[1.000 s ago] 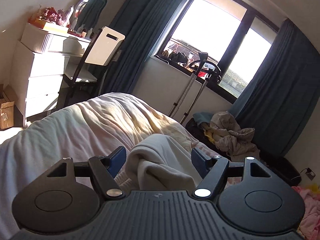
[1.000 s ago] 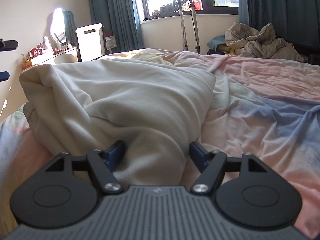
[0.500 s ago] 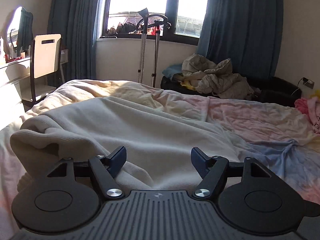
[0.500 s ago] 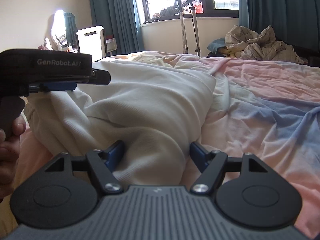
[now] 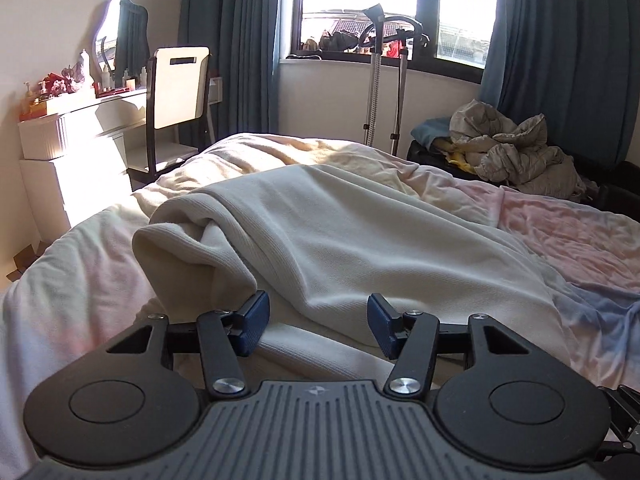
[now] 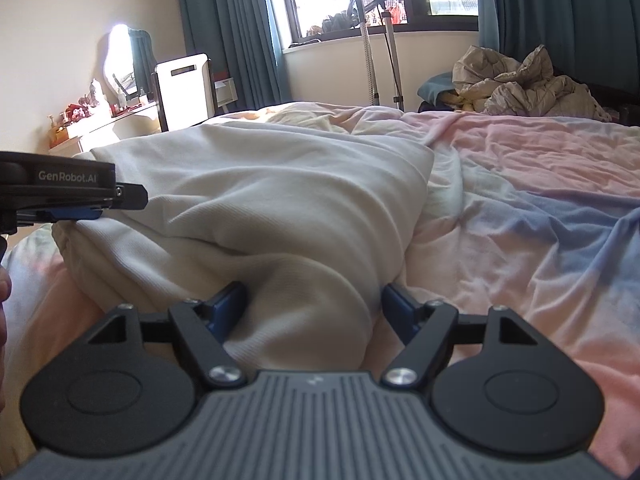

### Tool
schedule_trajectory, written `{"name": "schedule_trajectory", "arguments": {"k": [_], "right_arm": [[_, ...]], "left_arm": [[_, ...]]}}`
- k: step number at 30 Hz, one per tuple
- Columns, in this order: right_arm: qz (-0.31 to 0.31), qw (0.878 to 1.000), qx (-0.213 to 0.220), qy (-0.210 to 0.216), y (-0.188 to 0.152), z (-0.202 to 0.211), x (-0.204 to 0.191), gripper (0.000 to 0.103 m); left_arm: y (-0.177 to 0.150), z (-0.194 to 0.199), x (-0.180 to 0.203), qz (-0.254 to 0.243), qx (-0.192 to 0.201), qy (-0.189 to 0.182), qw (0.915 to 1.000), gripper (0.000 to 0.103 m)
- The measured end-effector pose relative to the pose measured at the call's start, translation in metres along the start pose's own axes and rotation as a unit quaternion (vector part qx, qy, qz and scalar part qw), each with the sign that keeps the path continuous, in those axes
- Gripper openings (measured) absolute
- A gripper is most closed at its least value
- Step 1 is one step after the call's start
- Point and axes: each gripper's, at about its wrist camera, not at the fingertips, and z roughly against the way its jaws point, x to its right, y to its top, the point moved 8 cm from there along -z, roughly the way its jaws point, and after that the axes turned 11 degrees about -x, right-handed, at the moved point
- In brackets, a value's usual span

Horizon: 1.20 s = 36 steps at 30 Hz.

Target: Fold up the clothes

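A cream ribbed garment [image 5: 360, 240] lies bunched on the bed, with a rolled fold at its left end. My left gripper [image 5: 318, 320] sits low at the garment's near edge. Its jaws are closing, a ridge of the cloth lies between them, and the blue pads [image 5: 256, 318] do not squeeze it. In the right wrist view the left gripper [image 6: 120, 200] reaches in from the left over the garment [image 6: 260, 200]. My right gripper [image 6: 314, 300] stands open astride a bulge of the same garment.
The bed's pink and blue duvet [image 6: 540, 200] spreads to the right. Beyond the bed are a white dresser [image 5: 80, 132], a chair [image 5: 180, 88], two crutches [image 5: 384, 80] under the window and a heap of laundry [image 5: 516, 152]. A hand [image 6: 3, 288] shows at the left edge.
My left gripper rolled level, came down to the garment's left end and narrowed its jaws; in the right wrist view it entered from the left and sank. The right gripper has not moved.
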Motion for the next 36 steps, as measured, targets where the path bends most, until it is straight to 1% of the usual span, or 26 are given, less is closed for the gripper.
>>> {"name": "schedule_trajectory", "arguments": {"k": [5,6,7,8,9,11,14,18,20,21,23,24,25,26,28,30,31,32,33,34,35,36], "right_arm": [[-0.001,1.0,-0.001,0.001,0.0,-0.001,0.001,0.077],[-0.001,1.0,-0.001,0.001,0.0,-0.001,0.001,0.077],[-0.001,1.0,-0.001,0.0,0.0,-0.002,0.001,0.077],[-0.002,1.0,-0.001,0.0,0.0,-0.002,0.002,0.077],[-0.002,1.0,-0.001,0.0,0.0,-0.002,0.002,0.077],[-0.003,1.0,-0.001,0.0,0.0,-0.002,0.002,0.077],[0.0,1.0,0.001,-0.002,0.0,-0.001,0.001,0.077],[-0.004,1.0,0.001,-0.002,0.0,-0.002,0.003,0.079],[-0.007,1.0,0.001,-0.002,0.0,-0.003,0.004,0.08],[-0.008,1.0,0.001,-0.002,0.0,-0.003,0.004,0.081],[-0.009,1.0,0.001,-0.001,0.0,-0.003,0.004,0.081],[-0.01,1.0,0.001,-0.001,0.0,-0.004,0.004,0.081],[-0.01,1.0,0.001,-0.002,0.0,-0.004,0.004,0.081],[-0.01,1.0,0.0,-0.002,0.001,-0.004,0.004,0.081],[-0.01,1.0,-0.002,-0.001,0.003,-0.005,0.004,0.082],[-0.01,1.0,-0.002,-0.001,0.003,-0.005,0.003,0.082],[-0.01,1.0,-0.002,-0.002,0.004,-0.006,0.003,0.082],[-0.009,1.0,-0.002,-0.002,0.003,-0.006,0.002,0.082],[-0.01,1.0,-0.001,-0.001,0.003,-0.006,0.001,0.082],[-0.01,1.0,-0.002,-0.001,0.003,-0.006,0.0,0.082],[-0.011,1.0,-0.002,0.0,0.003,-0.007,0.0,0.083],[-0.013,1.0,-0.001,0.0,0.003,-0.008,-0.001,0.083]], "left_arm": [[-0.006,-0.003,0.0,-0.014,-0.009,0.017,0.9997,0.058],[-0.006,-0.003,0.0,-0.012,-0.007,0.013,0.9998,0.058],[-0.006,-0.002,-0.001,-0.004,-0.004,0.002,1.0,0.061],[-0.005,-0.001,-0.001,0.004,0.0,-0.009,0.9999,0.066],[-0.004,0.001,-0.002,0.012,0.003,-0.02,0.9997,0.068],[-0.003,0.004,-0.003,0.021,0.006,-0.027,0.9994,0.068],[-0.001,0.011,-0.009,0.039,0.013,-0.026,0.9988,0.068],[0.004,0.027,-0.012,0.048,0.048,-0.02,0.9975,0.068],[0.007,0.034,-0.013,0.058,0.061,-0.025,0.9961,0.072],[0.007,0.037,-0.016,0.065,0.07,-0.019,0.9953,0.072],[0.009,0.048,-0.016,0.063,0.105,-0.015,0.9924,0.072],[0.011,0.053,-0.014,0.055,0.124,-0.009,0.9906,0.074],[0.013,0.057,-0.012,0.046,0.137,0.006,0.9895,0.078],[0.015,0.056,-0.01,0.041,0.137,0.018,0.9896,0.08],[0.015,0.048,-0.014,0.046,0.118,0.034,0.9913,0.08],[0.012,0.032,-0.026,0.061,0.088,0.064,0.9923,0.08],[0.01,0.023,-0.033,0.069,0.065,0.078,0.9925,0.08],[0.006,0.011,-0.039,0.078,0.032,0.087,0.9926,0.08],[0.001,-0.001,-0.044,0.089,-0.003,0.09,0.992,0.08],[-0.002,-0.008,-0.049,0.104,-0.018,0.085,0.9908,0.084],[-0.005,-0.011,-0.055,0.124,-0.023,0.076,0.9891,0.088],[-0.006,-0.011,-0.059,0.139,-0.027,0.069,0.9876,0.089]]}}
